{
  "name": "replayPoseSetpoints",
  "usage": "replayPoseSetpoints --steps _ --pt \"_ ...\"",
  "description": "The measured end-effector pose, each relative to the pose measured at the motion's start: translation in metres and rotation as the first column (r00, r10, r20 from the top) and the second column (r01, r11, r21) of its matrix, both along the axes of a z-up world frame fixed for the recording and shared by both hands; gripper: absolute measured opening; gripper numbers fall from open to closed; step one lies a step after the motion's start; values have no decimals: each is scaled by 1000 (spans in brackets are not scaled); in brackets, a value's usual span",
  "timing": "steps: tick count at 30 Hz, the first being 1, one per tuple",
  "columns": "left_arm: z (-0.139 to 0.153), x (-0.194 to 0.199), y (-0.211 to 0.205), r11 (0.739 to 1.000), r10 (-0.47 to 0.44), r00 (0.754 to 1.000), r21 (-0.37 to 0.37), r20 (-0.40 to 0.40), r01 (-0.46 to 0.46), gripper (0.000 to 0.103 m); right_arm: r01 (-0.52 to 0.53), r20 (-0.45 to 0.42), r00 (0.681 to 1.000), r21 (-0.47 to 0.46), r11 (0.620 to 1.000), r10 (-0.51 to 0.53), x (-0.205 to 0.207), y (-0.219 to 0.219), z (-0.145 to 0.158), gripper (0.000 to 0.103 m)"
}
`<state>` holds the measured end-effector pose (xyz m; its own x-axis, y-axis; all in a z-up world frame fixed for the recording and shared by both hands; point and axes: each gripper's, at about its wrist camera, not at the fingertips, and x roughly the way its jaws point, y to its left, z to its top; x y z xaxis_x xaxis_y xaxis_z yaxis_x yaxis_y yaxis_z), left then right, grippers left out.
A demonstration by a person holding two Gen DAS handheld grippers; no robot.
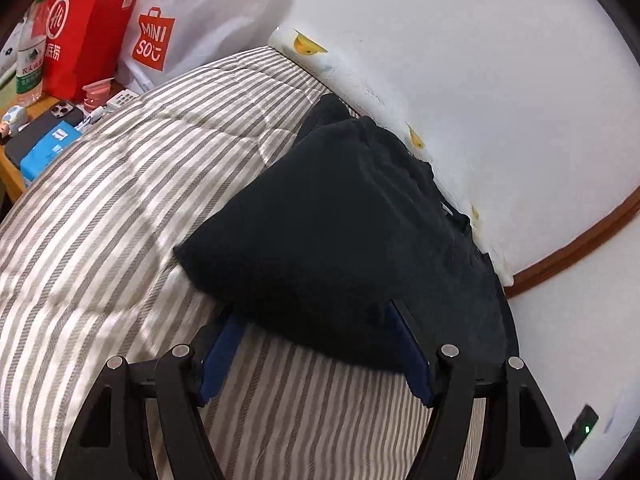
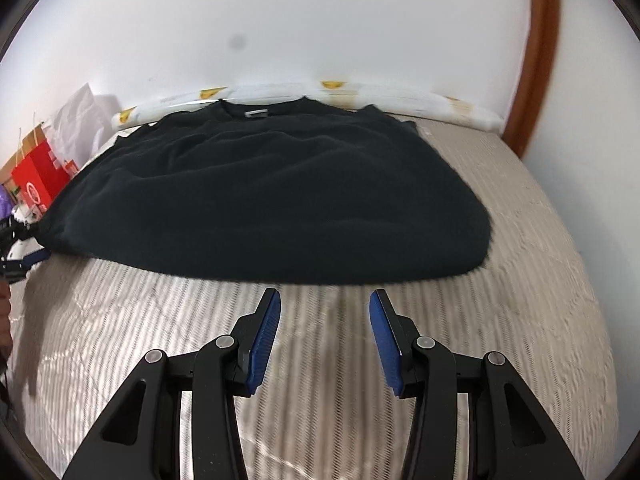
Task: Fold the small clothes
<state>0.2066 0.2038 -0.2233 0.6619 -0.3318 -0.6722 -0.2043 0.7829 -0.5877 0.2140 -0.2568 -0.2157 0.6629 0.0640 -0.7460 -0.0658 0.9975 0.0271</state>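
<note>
A black T-shirt (image 2: 272,196) lies spread flat on the striped bedding (image 2: 320,360), its collar and white label toward the wall. My right gripper (image 2: 325,294) is open just short of the near hem, with nothing between its blue pads (image 2: 264,332). In the left wrist view the T-shirt (image 1: 340,232) fills the middle, and one corner reaches out over the bedding (image 1: 120,200). My left gripper (image 1: 314,312) stands wide open at that edge. The cloth covers its fingertips, and the pads (image 1: 412,352) do not press on it. The left gripper (image 2: 24,256) also shows at the far left of the right wrist view.
A bedside table (image 1: 12,176) at the left holds a red bag (image 1: 76,28), a white MINISO bag (image 1: 192,20), a water bottle (image 1: 30,56), a phone (image 1: 44,128) and a blue tissue pack (image 1: 44,152). A white wall (image 2: 320,20) with wooden trim (image 2: 536,60) borders the bed's far side.
</note>
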Motion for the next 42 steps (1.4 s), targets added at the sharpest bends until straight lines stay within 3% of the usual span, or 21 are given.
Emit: replayPoseSetpoints --steps 3,5,8,12,15,20,26,30,34,37,42 --pt "2 12 -5 1000 21 1000 23 -17 -20 65 16 15 1000 3 1000 -16 -3 -8 4 46" --pt "2 17 -7 998 48 998 46 -46 -46 49 24 26 999 15 1000 -24 -3 -12 7 46" --pt "6 24 -7 994 83 993 78 -86 -77 34 19 37 999 16 1000 -19 0 -13 9 46" --pt "28 28 -14 990 74 996 122 -43 -69 26 6 61 998 23 1000 -7 -1 -16 14 46" --pt "58 28 -37 975 50 998 215 31 -55 24 1 73 997 49 999 -5 -1 -23 17 46" --pt "108 31 -95 946 -65 985 324 159 11 19 45 98 994 69 997 -52 -6 -45 22 46" --pt "134 42 -175 918 -247 944 363 219 156 16 91 107 989 67 994 -97 -20 -72 24 46" --pt "128 43 -245 857 -426 881 403 205 320 14 129 105 985 66 989 -135 -32 -94 22 46" --pt "94 42 -308 769 -570 813 428 123 475 13 166 91 981 91 982 -174 -42 -112 16 46" --pt "69 43 -330 735 -596 801 441 57 515 13 187 72 978 97 978 -194 -47 -120 9 46" --pt "57 48 -328 733 -599 801 414 18 539 15 162 87 982 62 985 -167 -45 -116 11 46"
